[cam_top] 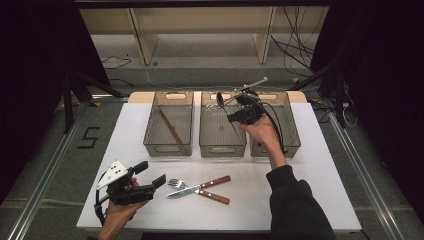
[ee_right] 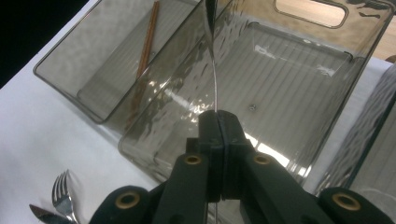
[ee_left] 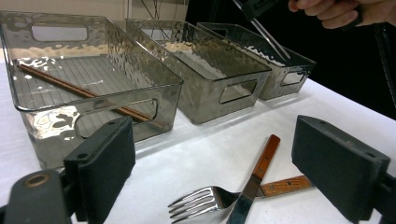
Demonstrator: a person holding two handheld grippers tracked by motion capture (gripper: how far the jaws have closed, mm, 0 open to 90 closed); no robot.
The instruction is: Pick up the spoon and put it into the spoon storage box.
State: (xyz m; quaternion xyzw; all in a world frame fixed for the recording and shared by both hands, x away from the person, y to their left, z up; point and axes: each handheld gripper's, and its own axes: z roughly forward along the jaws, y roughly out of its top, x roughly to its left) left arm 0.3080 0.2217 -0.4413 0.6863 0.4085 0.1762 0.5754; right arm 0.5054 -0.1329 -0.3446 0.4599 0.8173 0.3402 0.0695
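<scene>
Right gripper (ee_right: pixel 218 122) jaws pressed together on a spoon (ee_right: pixel 214 70) handle, over the middle bin (ee_right: pixel 327 88) at the table's far edge, spoon bowl cut off at top, left gripper (ee_left: pixel 212 163) jaws wide apart, empty, near the front-left corner.

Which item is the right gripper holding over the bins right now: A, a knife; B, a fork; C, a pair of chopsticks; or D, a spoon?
D: the right gripper has its jaws shut on the thin metal handle of a spoon, held above the middle bin, while the fork and knife lie on the table and the chopsticks lie in the left bin.
</scene>
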